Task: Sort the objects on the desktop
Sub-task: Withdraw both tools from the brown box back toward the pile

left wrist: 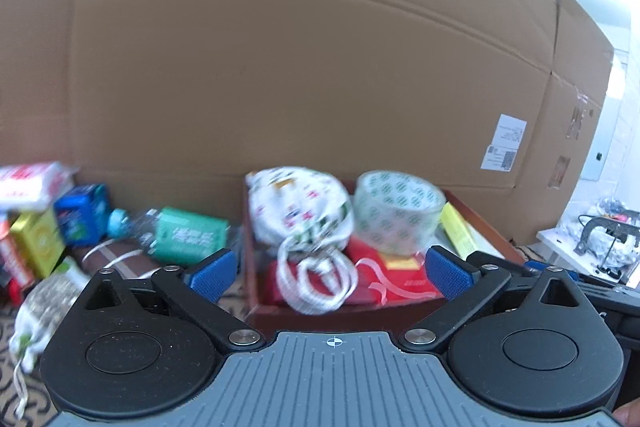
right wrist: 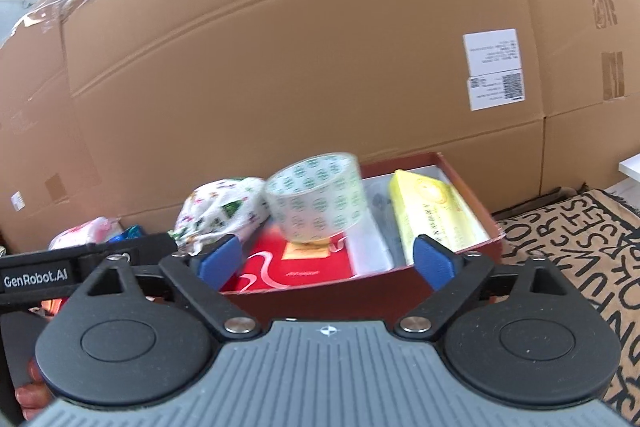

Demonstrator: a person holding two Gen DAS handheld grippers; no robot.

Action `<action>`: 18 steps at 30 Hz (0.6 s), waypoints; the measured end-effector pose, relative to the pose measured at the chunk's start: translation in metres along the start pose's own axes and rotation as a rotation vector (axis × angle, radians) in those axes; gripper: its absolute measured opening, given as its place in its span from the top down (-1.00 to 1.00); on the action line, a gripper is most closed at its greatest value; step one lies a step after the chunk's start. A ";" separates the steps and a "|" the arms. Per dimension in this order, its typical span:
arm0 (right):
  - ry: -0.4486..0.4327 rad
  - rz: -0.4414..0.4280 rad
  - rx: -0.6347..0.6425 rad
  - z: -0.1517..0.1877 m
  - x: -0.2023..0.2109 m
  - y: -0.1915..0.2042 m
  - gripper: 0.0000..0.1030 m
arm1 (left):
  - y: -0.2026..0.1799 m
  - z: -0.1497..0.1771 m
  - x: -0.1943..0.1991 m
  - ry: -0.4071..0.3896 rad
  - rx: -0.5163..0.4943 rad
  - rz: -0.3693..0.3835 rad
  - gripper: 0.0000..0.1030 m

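Bright even daylight; fisheye bends edges; tape roll [right wrist: 316, 197] and pouch [left wrist: 300, 211] motion-blurred; soft shadows.

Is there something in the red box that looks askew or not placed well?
Yes. The tape roll sits tilted on the red packet instead of flat. The drawstring pouch bulges above the red box at its left wall, with its white cord sprawled loose over the contents.

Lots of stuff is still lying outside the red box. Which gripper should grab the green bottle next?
Probably the left gripper. Its view shows the green bottle lying just left of the box, and its jaws are open and empty. The right view doesn't show the bottle.
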State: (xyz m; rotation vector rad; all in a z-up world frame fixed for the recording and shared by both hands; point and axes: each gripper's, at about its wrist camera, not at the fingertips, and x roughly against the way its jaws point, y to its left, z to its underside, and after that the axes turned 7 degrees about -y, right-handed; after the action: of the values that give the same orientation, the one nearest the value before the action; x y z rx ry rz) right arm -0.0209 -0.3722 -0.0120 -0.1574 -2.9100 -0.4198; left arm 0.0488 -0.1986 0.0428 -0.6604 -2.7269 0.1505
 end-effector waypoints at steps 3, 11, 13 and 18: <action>0.003 -0.019 0.018 0.004 0.007 0.014 -0.98 | 0.014 0.007 0.019 0.002 0.038 -0.021 -1.00; 0.054 -0.126 0.063 0.023 0.022 0.062 -0.99 | 0.053 0.027 0.069 -0.004 0.080 -0.133 -1.00; 0.072 -0.151 0.082 0.028 0.023 0.075 -0.99 | 0.064 0.031 0.081 -0.006 0.088 -0.151 -1.00; 0.113 -0.201 0.127 0.037 0.023 0.108 -0.99 | 0.093 0.040 0.105 -0.013 0.103 -0.199 -1.00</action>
State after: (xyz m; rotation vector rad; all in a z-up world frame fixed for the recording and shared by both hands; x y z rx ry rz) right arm -0.0358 -0.2568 -0.0130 0.1730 -2.8389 -0.2638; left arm -0.0138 -0.0687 0.0192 -0.3586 -2.7552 0.2466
